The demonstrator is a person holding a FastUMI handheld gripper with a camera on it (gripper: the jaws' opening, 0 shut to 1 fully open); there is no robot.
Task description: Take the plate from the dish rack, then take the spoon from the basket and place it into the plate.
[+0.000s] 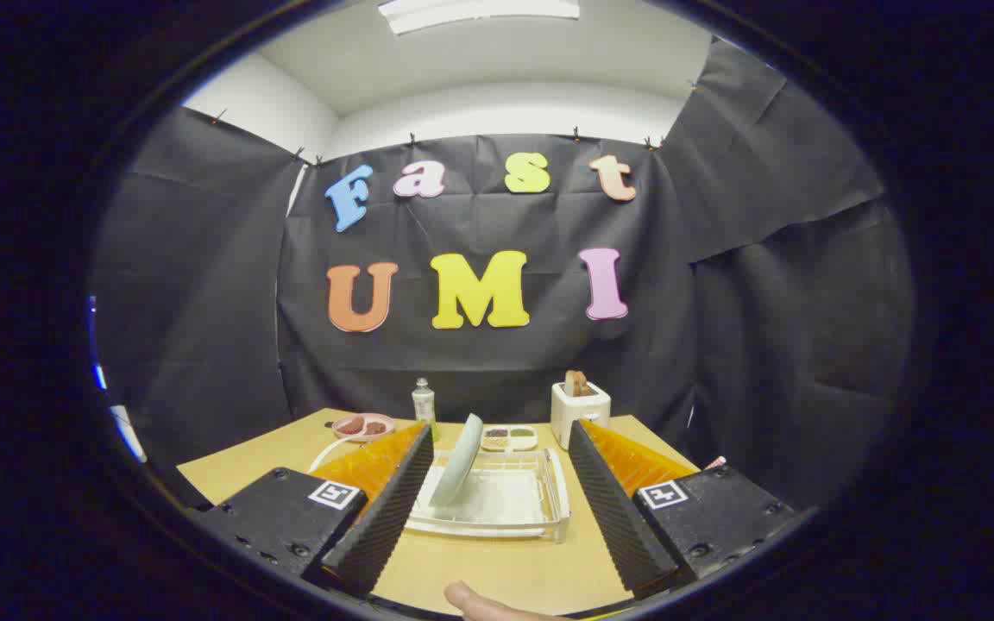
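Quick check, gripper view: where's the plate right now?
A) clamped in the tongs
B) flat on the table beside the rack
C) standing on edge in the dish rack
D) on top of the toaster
C: the pale plate stands tilted on its edge inside the clear dish rack, just ahead of the open tongs, whose fingers sit apart on either side of the rack without touching the plate.

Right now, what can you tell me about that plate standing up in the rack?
The plate is pale, greenish-white and round, looking like smooth ceramic or plastic. It stands on edge, leaning slightly, at one side of a clear dish rack on the wooden table. Only the rack touches it. The gripper is open, its ridged fingers either side, not yet touching it.
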